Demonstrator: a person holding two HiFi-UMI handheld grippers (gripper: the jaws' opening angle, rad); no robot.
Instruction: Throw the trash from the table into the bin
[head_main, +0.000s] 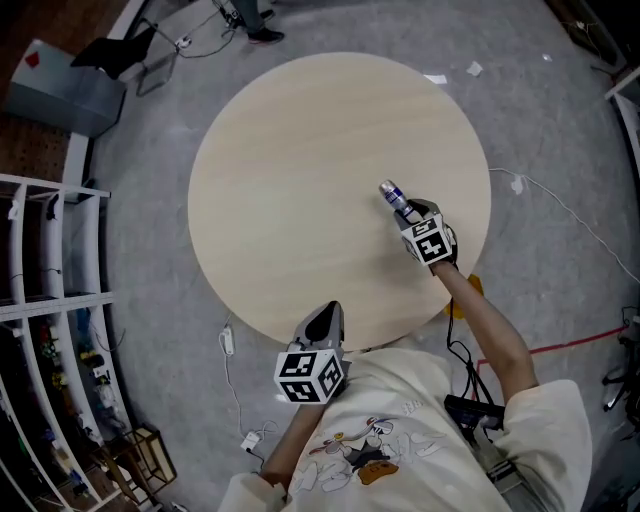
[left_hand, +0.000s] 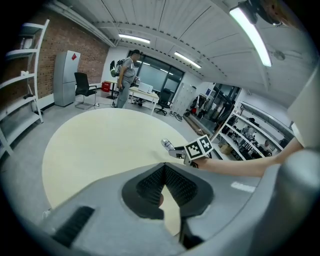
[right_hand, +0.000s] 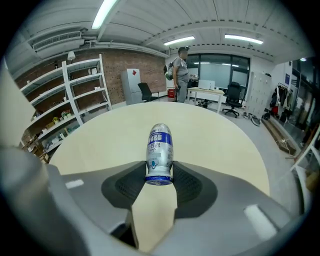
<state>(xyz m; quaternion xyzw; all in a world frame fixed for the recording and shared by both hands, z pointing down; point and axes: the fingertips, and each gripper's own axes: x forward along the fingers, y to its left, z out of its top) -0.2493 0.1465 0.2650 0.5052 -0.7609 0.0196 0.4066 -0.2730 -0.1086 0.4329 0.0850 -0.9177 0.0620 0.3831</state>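
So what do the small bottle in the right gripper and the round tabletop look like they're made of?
The small silver bottle with blue-and-white label: probably thin plastic under a glossy printed sleeve, judging by its sheen and rounded shoulder; metal cannot be ruled out. The round pale tabletop: wood-look laminate or veneer with a matte finish, showing faint straight grain lines and no glare.

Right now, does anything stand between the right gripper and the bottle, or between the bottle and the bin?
Nothing: the right gripper grips the bottle. No bin shows, so that path can't be judged.
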